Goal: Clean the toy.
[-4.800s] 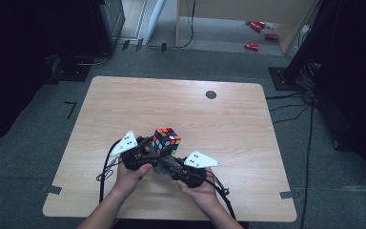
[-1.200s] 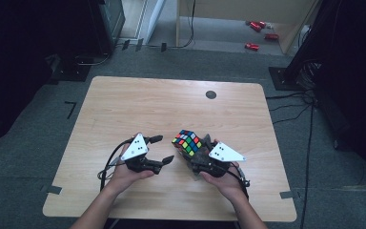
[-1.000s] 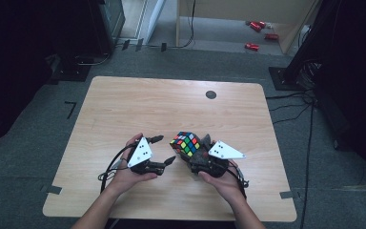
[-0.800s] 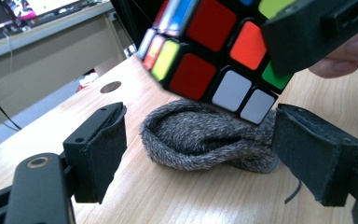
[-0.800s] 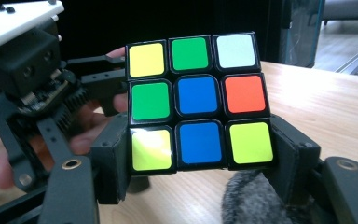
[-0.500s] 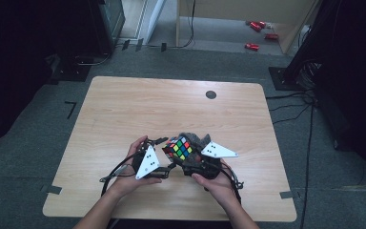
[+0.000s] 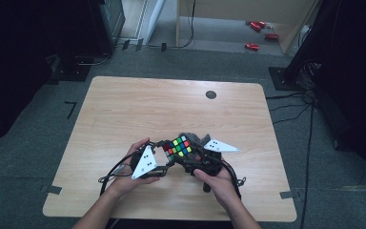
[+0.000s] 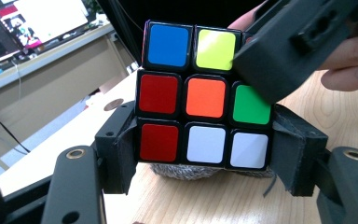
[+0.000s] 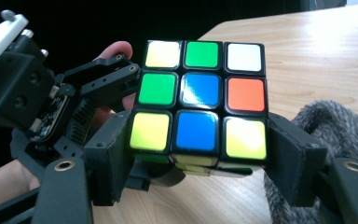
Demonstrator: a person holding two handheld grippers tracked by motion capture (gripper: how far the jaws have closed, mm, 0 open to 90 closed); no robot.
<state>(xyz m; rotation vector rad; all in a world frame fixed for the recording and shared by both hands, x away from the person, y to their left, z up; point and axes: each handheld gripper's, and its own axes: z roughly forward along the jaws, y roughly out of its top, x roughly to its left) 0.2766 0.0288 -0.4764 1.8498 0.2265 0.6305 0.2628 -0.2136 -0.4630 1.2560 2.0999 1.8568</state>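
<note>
— Where is the cube [image 7: 177, 147] now, and who has it?

— Above the near part of the table [image 7: 124, 109], between both tools. The left gripper [image 7: 164, 160] has just been closing and now clamps the bottom layer; the right gripper [image 7: 189, 160] grips a layer from the opposite side, its jaws just eased a little.

— So which step?

— A layer twist, I judge. Next, one hand must hold firm while the other rotates.

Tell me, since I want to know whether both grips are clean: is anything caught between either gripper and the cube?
Nothing visible. The left gripper clamps the cube at its bottom layer, and the right gripper presses its sides directly. The grey woolly cloth lies beside and beneath, not between pads and cube.
</note>
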